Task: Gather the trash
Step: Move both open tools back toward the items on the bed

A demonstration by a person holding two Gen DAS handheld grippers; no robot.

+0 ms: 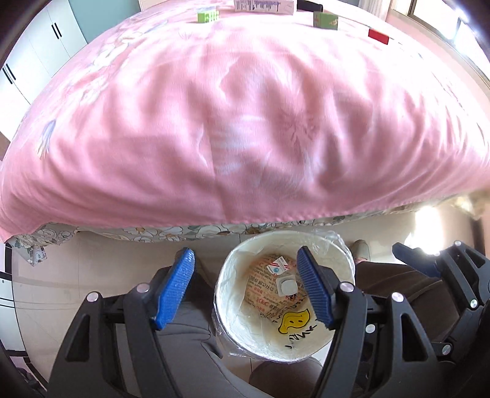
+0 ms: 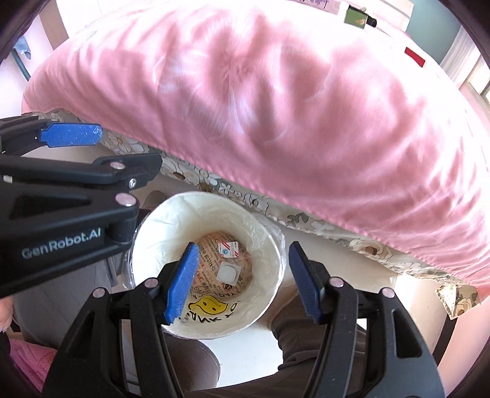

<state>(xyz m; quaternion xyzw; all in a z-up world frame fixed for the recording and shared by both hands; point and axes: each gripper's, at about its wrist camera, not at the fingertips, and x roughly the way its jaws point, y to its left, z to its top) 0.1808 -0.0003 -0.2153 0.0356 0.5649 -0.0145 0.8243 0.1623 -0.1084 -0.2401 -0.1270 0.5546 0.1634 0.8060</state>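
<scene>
Bright daylight throughout, entering from the window (image 1: 428, 12) beyond the far right corner of the pink bedspread (image 1: 239, 122). Blown-out glare on the floor (image 1: 428, 220) just below the bedspread's right hem. Soft motion blur across the bedspread's folds in both views. Strong fisheye bending, dark vignette at the corners. Near the hem, sharper focus inside the white bin (image 2: 171, 226).

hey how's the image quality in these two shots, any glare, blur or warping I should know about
Left wrist view: blown-out sun glare on the floor at right; the pink bedspread is smeared with motion blur; fisheye bulges the bed edge. Right wrist view: the bedspread is blurred too, overexposed white along the top, while the lined bin and the open right tongs stay sharp; dark vignette in the corners.
</scene>
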